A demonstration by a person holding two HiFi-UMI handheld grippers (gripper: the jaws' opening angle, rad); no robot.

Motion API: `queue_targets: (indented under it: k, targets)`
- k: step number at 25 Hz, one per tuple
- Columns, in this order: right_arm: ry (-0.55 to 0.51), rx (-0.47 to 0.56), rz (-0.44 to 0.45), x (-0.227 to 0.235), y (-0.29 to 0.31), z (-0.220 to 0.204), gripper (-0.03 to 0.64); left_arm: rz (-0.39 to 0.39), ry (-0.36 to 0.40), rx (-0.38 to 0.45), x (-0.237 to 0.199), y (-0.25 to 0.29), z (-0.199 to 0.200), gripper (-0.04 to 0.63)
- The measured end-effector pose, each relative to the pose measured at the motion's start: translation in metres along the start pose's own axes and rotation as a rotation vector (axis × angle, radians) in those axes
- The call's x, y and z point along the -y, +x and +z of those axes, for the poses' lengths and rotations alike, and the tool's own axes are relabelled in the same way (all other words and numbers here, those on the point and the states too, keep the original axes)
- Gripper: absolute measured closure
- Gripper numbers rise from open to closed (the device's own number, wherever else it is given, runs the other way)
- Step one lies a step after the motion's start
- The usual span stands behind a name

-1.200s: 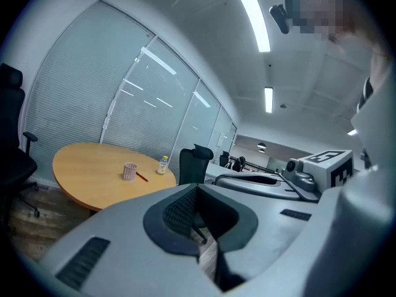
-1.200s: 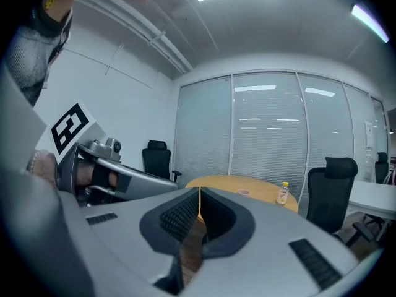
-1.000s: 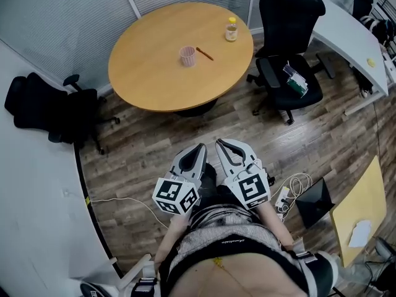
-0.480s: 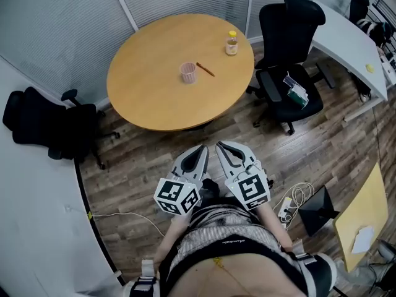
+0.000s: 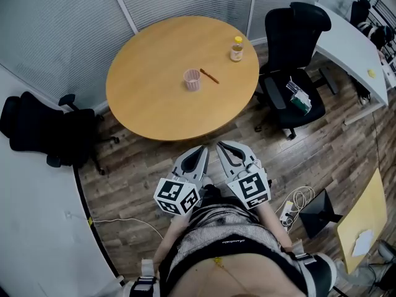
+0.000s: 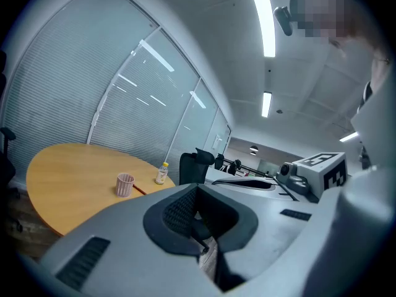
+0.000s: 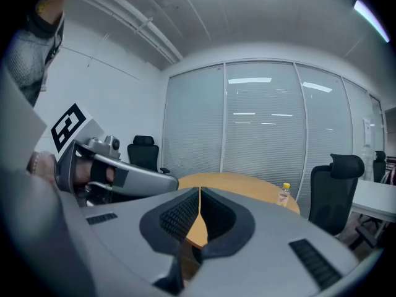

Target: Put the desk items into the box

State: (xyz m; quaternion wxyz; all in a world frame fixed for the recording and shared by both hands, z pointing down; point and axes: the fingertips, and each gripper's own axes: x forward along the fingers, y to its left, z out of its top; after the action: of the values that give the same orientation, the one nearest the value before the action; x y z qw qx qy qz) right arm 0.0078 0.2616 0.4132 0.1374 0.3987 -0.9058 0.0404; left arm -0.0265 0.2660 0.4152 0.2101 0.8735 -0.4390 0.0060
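Left claw (image 5: 201, 150) and right claw (image 5: 221, 145) both closed, empty, side by side at waist: probably approach posture, nothing within reach. Ahead, well apart, on round wooden table (image 5: 154, 104): pink ribbed cup (image 5: 192, 79), brown pencil (image 5: 209, 75) just beside, small yellow-capped bottle (image 5: 236, 49) farther right.

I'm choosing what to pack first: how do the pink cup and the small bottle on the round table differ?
The pink cup is open-topped and wider; the bottle is slimmer and pale, closed with a yellow cap. The cup stands near the middle of the round table, the bottle near its edge by the black chair. A pencil lies beside the cup; nothing lies beside the bottle. Both stand upright.
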Motion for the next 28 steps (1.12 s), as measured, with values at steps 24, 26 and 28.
queue_targets:
  k: [24, 26, 28]
  targets:
    - [0.033, -0.065, 0.0, -0.01, 0.076, -0.011, 0.594, -0.023, -0.029, -0.061, -0.067, 0.003, 0.004, 0.598]
    - [0.036, -0.064, 0.006, -0.004, 0.081, -0.01, 0.594, -0.019, -0.034, -0.062, -0.07, 0.01, 0.004, 0.598]
    - [0.035, -0.065, 0.017, 0.004, 0.087, -0.009, 0.594, -0.012, -0.036, -0.059, -0.074, 0.018, 0.006, 0.598]
